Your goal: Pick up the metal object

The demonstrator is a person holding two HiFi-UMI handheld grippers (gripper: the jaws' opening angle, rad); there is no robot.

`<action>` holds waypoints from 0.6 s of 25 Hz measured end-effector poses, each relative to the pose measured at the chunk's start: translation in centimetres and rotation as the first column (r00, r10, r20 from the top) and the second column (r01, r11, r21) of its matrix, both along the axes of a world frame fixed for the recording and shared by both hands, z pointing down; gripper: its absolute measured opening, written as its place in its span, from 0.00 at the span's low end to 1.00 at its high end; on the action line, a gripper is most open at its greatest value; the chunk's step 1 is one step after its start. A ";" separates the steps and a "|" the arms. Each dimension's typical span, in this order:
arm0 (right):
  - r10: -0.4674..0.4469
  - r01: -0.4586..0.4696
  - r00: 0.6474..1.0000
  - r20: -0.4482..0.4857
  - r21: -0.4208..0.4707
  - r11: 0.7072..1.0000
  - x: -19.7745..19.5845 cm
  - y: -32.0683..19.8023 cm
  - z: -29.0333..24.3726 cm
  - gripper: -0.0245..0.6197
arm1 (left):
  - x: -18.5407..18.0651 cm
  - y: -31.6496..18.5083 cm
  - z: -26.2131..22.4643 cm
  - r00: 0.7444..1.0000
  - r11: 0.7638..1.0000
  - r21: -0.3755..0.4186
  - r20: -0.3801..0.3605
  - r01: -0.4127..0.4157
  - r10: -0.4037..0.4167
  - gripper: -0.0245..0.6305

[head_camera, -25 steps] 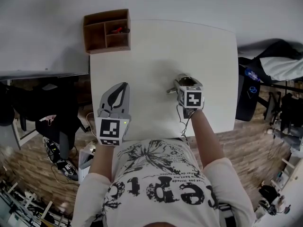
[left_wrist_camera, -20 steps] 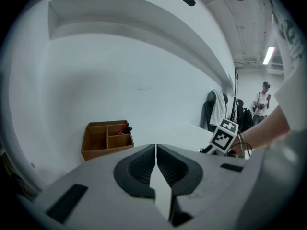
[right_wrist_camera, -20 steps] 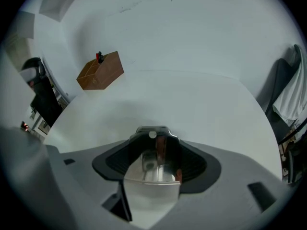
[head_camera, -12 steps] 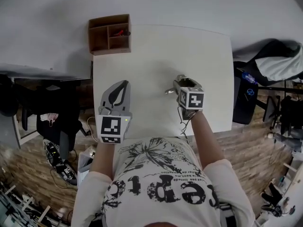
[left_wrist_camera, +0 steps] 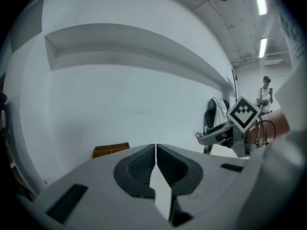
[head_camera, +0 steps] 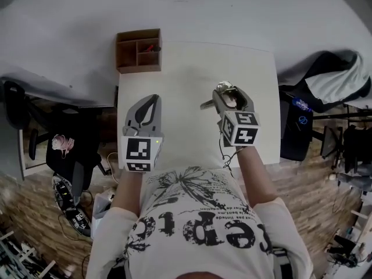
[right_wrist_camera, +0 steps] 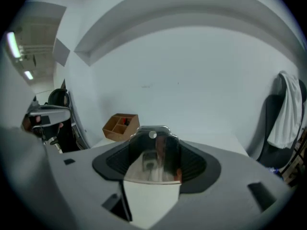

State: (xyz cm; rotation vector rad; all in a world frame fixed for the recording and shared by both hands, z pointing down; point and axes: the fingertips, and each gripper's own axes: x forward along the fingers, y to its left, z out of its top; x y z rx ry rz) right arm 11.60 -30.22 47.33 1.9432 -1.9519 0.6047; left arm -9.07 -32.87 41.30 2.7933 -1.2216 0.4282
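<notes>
The metal object (right_wrist_camera: 152,161) is a shiny cup-like piece with a short handle (head_camera: 205,104) sticking out to the left. It sits between the pads of my right gripper (head_camera: 229,93), which is shut on it and holds it above the white table (head_camera: 186,77). In the right gripper view it fills the gap between the jaws. My left gripper (head_camera: 151,102) hovers over the table's left front part, jaws shut together with nothing in them. In the left gripper view the right gripper (left_wrist_camera: 229,128) shows at the right.
A wooden compartment box (head_camera: 138,51) with a small red item (head_camera: 153,48) stands at the table's far left corner. A dark chair draped with clothing (head_camera: 325,80) is to the right of the table. Another chair (head_camera: 23,118) and floor clutter lie at the left. A person (left_wrist_camera: 264,92) stands far off.
My right gripper has come up off the table and a little forward with the metal object in it. The left gripper has shifted slightly forward, still shut.
</notes>
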 end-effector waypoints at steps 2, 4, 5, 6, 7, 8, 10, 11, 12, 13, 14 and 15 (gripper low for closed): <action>-0.015 0.019 0.999 -0.041 0.087 0.996 -0.3 0.1 -2.8 0.47 | 0.0 0.0 -1.3 1.000 0.999 0.033 -0.008 0.004 -0.004 0.06; -0.022 0.029 0.999 -0.045 0.161 0.986 -0.4 0.4 -5.4 0.47 | 0.0 -0.1 -2.6 1.000 0.997 0.072 -0.020 0.014 -0.013 0.06; -0.025 0.032 0.999 -0.038 0.196 0.980 -0.5 0.5 -6.6 0.47 | 0.0 -0.1 -3.2 1.000 0.996 0.084 -0.026 0.017 -0.015 0.06; -0.027 0.033 0.999 -0.030 0.230 0.973 -0.5 0.7 -7.8 0.47 | 0.2 0.0 -3.8 0.999 0.996 0.091 -0.033 0.017 -0.014 0.06; -0.029 0.035 0.999 -0.027 0.263 0.964 -0.5 1.0 -9.0 0.47 | 0.4 0.1 -4.4 0.999 0.995 0.097 -0.042 0.015 -0.011 0.06; -0.030 0.037 0.999 -0.030 0.297 0.954 -0.5 1.2 -10.1 0.47 | 0.6 0.2 -5.1 0.999 0.995 0.104 -0.051 0.012 -0.007 0.06; -0.029 0.044 0.999 -0.046 0.361 0.932 -0.3 1.8 -12.1 0.47 | 1.0 0.4 -6.2 0.998 0.993 0.122 -0.070 0.011 -0.002 0.06; -0.026 0.047 0.998 -0.058 0.387 0.921 -0.2 2.0 -12.9 0.47 | 1.1 0.5 -6.6 0.997 0.992 0.127 -0.078 0.013 -0.003 0.06; -0.023 0.049 0.997 -0.069 0.409 0.911 -0.2 2.3 -13.5 0.47 | 1.2 0.5 -6.9 0.996 0.991 0.130 -0.084 0.017 -0.006 0.06; -0.019 0.051 0.997 -0.078 0.426 0.904 -0.1 2.5 -13.9 0.47 | 1.2 0.5 -7.1 0.996 0.991 0.132 -0.089 0.020 -0.009 0.06; -0.016 0.051 0.996 -0.084 0.437 0.898 -0.1 2.7 -14.1 0.47 | 1.3 0.5 -7.2 0.996 0.991 0.132 -0.093 0.023 -0.010 0.06; -0.013 0.050 0.996 -0.086 0.444 0.895 0.0 2.9 -14.2 0.47 | 1.4 0.5 -7.3 0.995 0.991 0.133 -0.096 0.024 -0.011 0.06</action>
